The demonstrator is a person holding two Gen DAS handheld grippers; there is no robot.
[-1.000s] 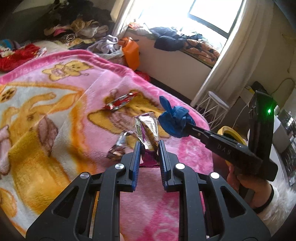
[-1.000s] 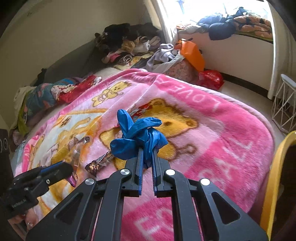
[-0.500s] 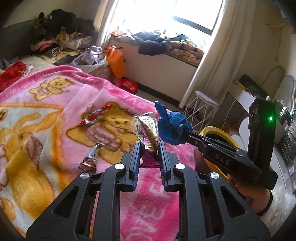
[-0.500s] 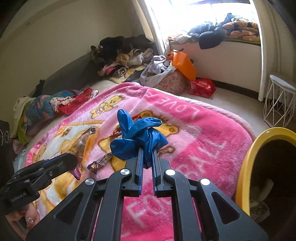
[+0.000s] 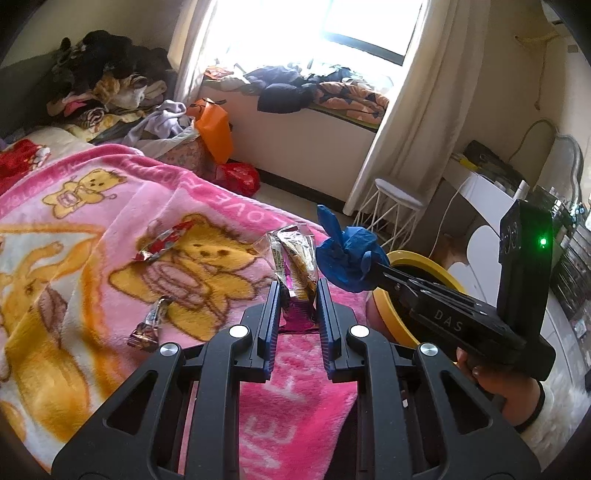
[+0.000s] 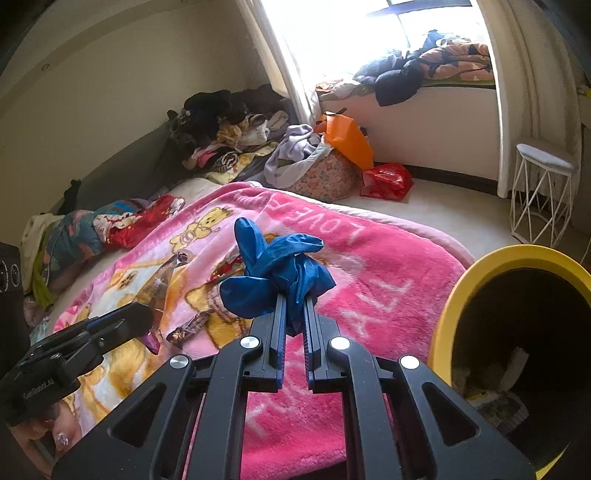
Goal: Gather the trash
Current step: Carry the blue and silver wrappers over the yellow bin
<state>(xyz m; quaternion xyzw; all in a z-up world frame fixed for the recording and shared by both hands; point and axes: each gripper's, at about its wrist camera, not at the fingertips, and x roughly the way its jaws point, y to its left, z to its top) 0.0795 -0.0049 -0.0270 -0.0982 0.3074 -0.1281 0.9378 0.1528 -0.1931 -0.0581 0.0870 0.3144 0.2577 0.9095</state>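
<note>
Noted strong daylight through a window (image 5: 354, 26) behind pale curtains (image 5: 413, 122). Recorded clothes heaped on the window ledge (image 6: 424, 79) and along a plain beige wall (image 6: 92, 85). Observed a white wire stool (image 6: 541, 192) on pale flooring (image 6: 424, 210); possibly a desk (image 5: 480, 192) rightward, too blurred to confirm.

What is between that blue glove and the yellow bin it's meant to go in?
Nothing visible. The right tool holds the blue glove above the pink blanket, and the yellow bin stands open just beside the bed, with only clear air between them.
</note>
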